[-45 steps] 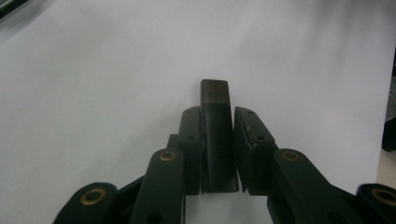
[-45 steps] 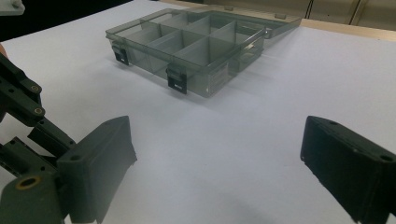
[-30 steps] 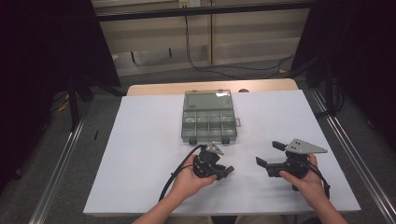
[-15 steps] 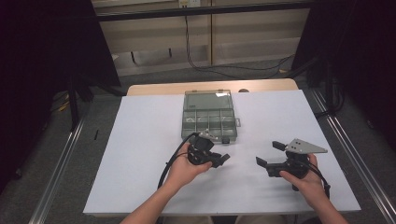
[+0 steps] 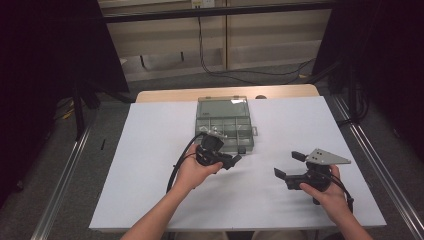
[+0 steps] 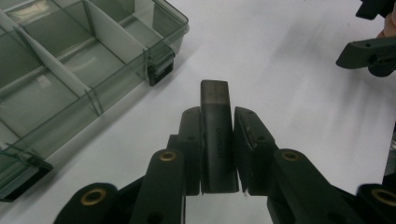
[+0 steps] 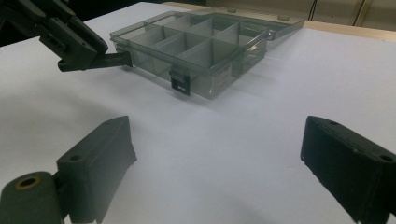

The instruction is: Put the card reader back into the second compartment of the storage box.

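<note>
Dark block (image 6: pixel 217 140) in left tongs (image 6: pixel 218 154); organiser box (image 6: pixel 70 79) beside

Lab or test bay. White-covered table (image 5: pixel 150 165) on metal rails (image 5: pixel 62 180), dark curtains (image 5: pixel 45 55) at both sides, loose cables (image 5: pixel 260 72) across a bare floor (image 5: pixel 165 85), plain panelled wall (image 5: pixel 165 35) behind. No household furnishings.

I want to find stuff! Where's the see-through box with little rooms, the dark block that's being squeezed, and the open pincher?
compartment box (image 5: pixel 235 125), high view, a middle divider.
dark block (image 6: pixel 215 135), left gripper view, its long face.
right gripper (image 7: pixel 215 154), right gripper view, midway between jaws.
</note>
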Available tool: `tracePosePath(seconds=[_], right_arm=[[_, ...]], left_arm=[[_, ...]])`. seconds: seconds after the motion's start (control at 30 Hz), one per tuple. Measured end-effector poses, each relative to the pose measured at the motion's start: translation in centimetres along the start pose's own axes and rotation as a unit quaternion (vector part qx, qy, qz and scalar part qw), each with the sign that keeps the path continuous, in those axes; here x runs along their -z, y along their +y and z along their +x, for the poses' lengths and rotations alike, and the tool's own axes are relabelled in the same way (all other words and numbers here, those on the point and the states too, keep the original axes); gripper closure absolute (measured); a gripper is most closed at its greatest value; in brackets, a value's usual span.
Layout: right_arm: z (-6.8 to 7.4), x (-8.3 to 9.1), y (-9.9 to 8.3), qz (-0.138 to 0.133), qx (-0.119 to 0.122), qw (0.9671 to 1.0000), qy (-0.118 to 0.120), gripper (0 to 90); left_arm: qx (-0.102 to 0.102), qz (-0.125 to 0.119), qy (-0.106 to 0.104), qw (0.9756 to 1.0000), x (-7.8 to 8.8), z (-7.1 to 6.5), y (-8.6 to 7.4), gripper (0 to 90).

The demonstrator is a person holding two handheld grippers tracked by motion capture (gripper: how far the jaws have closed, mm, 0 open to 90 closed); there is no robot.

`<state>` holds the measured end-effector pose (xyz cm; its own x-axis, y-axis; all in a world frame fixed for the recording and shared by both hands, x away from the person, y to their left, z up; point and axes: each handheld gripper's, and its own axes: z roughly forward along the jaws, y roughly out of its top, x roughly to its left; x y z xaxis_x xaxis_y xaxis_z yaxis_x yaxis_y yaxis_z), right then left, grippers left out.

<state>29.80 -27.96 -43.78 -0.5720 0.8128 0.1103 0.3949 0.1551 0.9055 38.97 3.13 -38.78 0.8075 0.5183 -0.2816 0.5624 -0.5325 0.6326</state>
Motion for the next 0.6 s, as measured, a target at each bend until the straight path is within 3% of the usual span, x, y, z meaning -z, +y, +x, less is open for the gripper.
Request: tracePosePath(seconds=[0.6], right_arm=[[0.0,0.0,0.0,0.000,0.001,1.0000,0.001,9.0]], left_arm=[[0.017,-0.007,0.015,0.9997,0.6,1.5,1.4,73.8]])
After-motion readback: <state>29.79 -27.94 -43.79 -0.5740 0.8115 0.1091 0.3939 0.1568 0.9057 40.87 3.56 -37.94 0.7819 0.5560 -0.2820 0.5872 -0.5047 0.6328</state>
